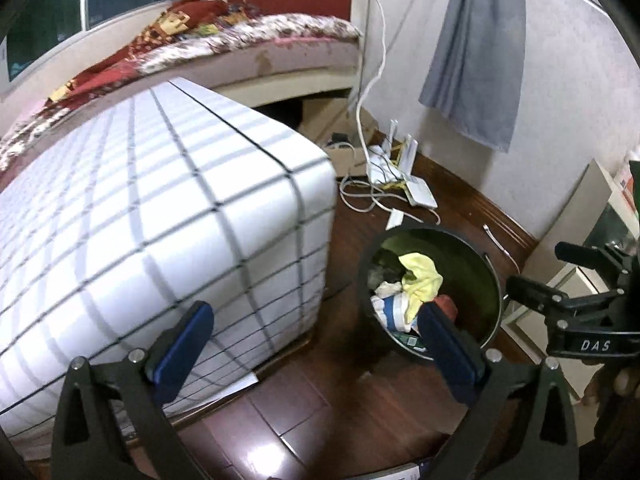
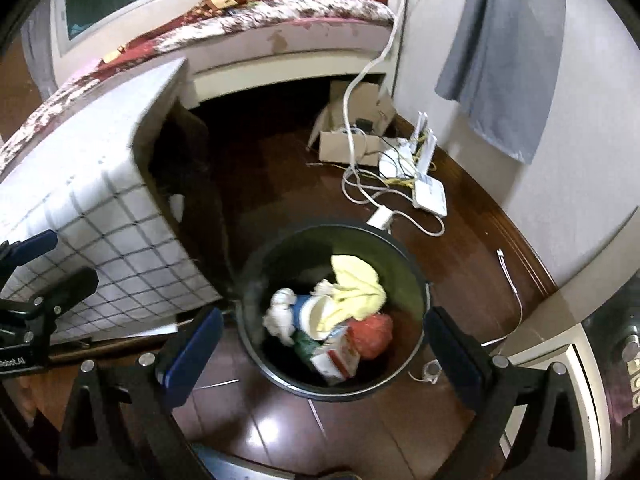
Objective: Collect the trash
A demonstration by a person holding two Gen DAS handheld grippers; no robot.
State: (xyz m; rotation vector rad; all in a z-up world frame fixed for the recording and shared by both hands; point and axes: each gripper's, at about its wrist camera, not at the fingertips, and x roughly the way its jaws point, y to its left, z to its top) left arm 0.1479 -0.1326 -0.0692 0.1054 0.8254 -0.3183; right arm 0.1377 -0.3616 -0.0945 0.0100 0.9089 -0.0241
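Both claws (image 1: 316, 334) (image 2: 324, 338) wide open, empty, above bin (image 2: 420, 276) of yellow cloth (image 2: 360, 284), wrappers

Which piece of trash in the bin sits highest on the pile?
The yellow cloth. It drapes over the top of the pile in the trash bin, above the red bag and the white carton.
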